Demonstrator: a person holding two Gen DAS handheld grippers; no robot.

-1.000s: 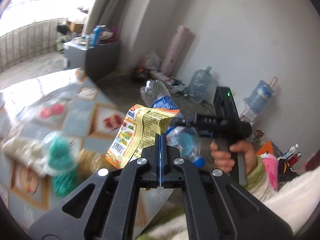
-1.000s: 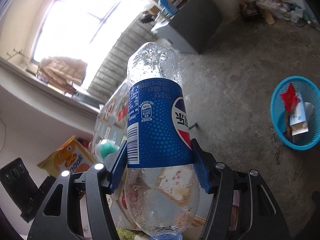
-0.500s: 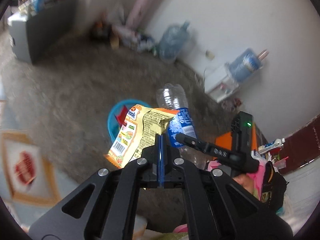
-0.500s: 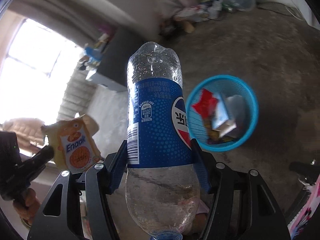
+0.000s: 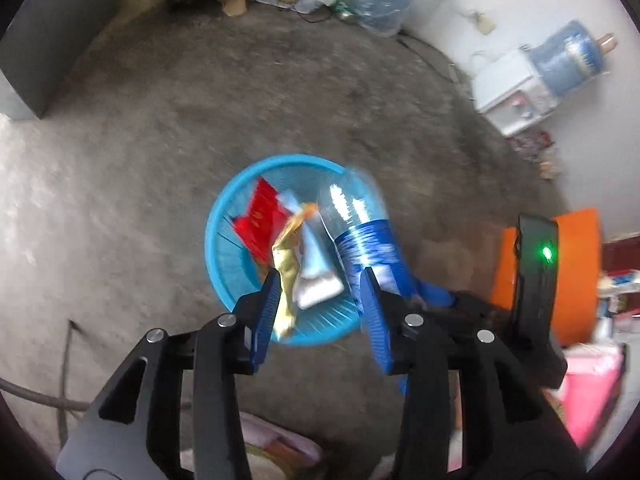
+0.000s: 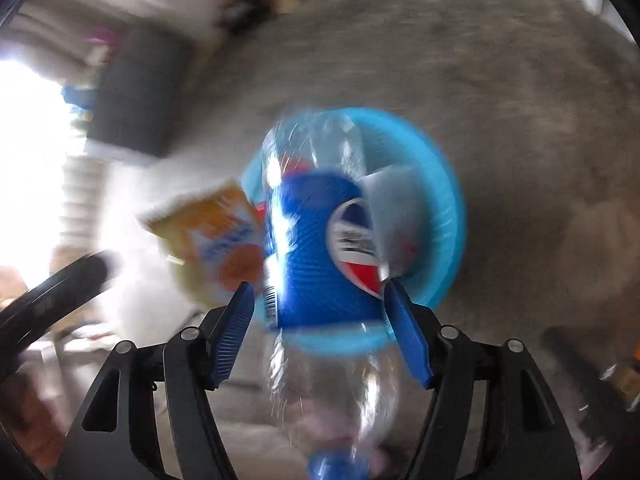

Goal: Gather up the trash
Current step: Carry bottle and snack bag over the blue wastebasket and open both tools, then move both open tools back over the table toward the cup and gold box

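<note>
Both claws point down over the blue basket [image 5: 224, 264]. The left claw [image 5: 320, 300] is opening, pads apart, and the yellow snack packet [image 5: 286, 280] hangs loose against its left pad, dropping toward the basket. The right claw [image 6: 320, 320] is opening too; the plastic bottle [image 6: 316, 248] sits blurred between its spread pads, above the basket.

I see a light blue basket [image 5: 224, 256], a clear bottle [image 6: 316, 248] with a blue label, a yellow-orange wrapper [image 6: 208, 236], and grey floor [image 5: 160, 120].
</note>
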